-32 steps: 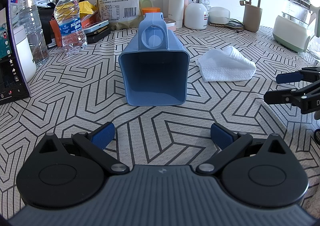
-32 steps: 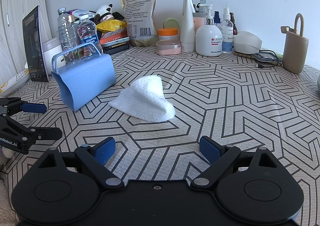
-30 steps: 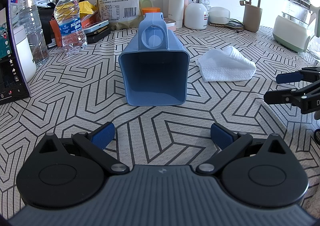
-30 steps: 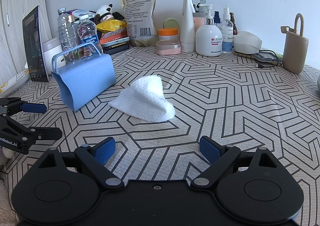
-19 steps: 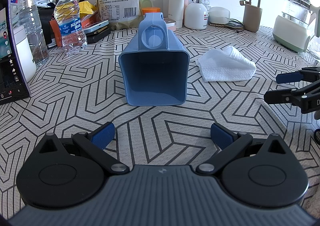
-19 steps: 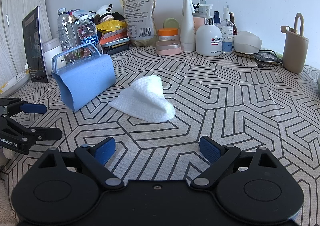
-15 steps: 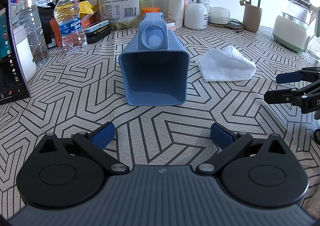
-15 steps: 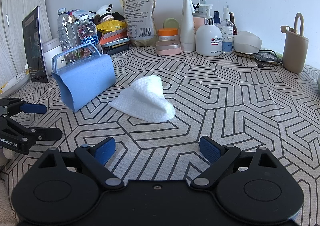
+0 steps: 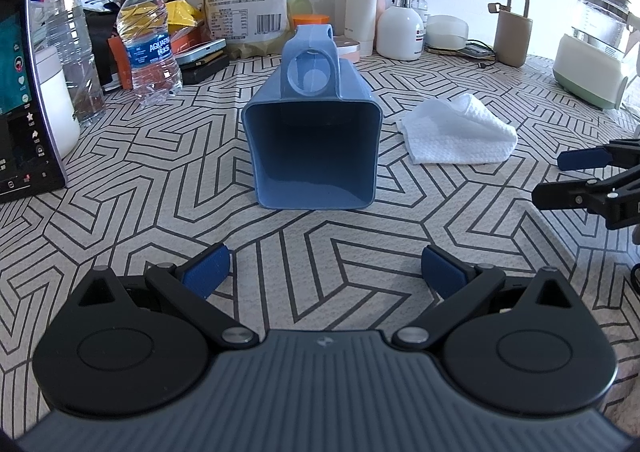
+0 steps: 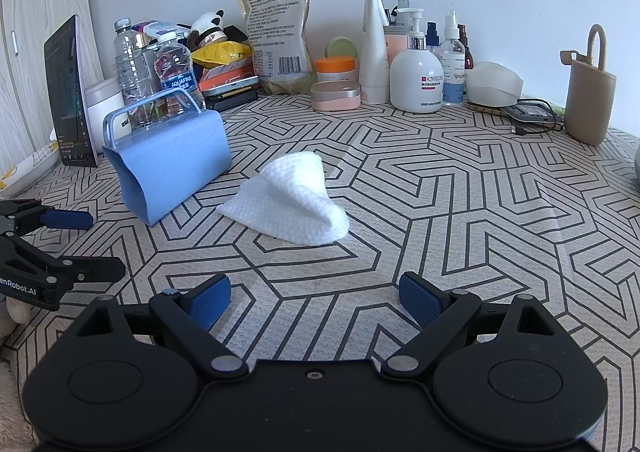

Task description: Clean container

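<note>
My left hand-held gripper (image 9: 324,272) and right hand-held gripper (image 10: 314,300) hang spread and empty above the desk (image 10: 460,212); the blue container (image 9: 314,148) lies tipped beside the untouched cloth (image 10: 292,208), cleaning seemingly unstarted.

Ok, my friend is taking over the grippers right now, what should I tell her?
Left gripper: open, empty, pointing at the mouth of the blue container.
Right gripper: open, empty, pointing at the white cloth.
The container lies on its side on the table, handle up. The cloth sits crumpled beside it, not touching.
Done: nothing yet by the look of it.
Left: pick up the cloth, hold the container, wipe it.
</note>
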Available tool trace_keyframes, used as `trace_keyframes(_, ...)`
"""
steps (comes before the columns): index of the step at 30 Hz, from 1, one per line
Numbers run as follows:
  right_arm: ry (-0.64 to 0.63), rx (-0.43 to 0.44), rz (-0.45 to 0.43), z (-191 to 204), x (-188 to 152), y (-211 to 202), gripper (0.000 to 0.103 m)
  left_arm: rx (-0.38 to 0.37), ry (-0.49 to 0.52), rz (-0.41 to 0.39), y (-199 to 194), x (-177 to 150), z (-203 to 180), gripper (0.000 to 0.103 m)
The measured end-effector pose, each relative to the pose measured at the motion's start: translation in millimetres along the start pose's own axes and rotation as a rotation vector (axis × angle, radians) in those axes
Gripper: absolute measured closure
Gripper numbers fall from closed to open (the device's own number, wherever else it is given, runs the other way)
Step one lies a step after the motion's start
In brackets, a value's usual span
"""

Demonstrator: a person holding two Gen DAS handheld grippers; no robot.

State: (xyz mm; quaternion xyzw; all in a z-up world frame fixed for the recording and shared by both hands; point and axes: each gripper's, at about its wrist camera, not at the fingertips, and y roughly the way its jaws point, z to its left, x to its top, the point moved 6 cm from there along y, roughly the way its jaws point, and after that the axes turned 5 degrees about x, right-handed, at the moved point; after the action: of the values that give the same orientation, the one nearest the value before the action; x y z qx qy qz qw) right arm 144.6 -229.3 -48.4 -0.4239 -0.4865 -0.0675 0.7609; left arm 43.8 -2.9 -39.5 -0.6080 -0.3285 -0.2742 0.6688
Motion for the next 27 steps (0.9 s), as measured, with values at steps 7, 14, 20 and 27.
trace_keyframes(7, 0.007, 0.005, -0.003, 0.1, 0.7, 0.9, 0.009, 0.023, -0.021, -0.003, -4.2, -4.0, 2.6, 0.0)
trace_keyframes(14, 0.003, -0.001, -0.001, 0.7, 0.6, 1.2, 0.009, 0.027, -0.024, -0.014, -7.9, -7.0, 3.8, 0.0)
trace_keyframes(20, 0.007, -0.006, -0.003, -0.3, 0.8, 1.1, 0.009, 0.009, -0.014, -0.021, -11.2, -9.7, 4.2, 0.0)
trace_keyframes(27, 0.008, -0.006, 0.0, 1.6, 1.2, 1.4, 0.009, -0.006, 0.002, 0.005, -6.1, -4.6, 3.8, 0.0)
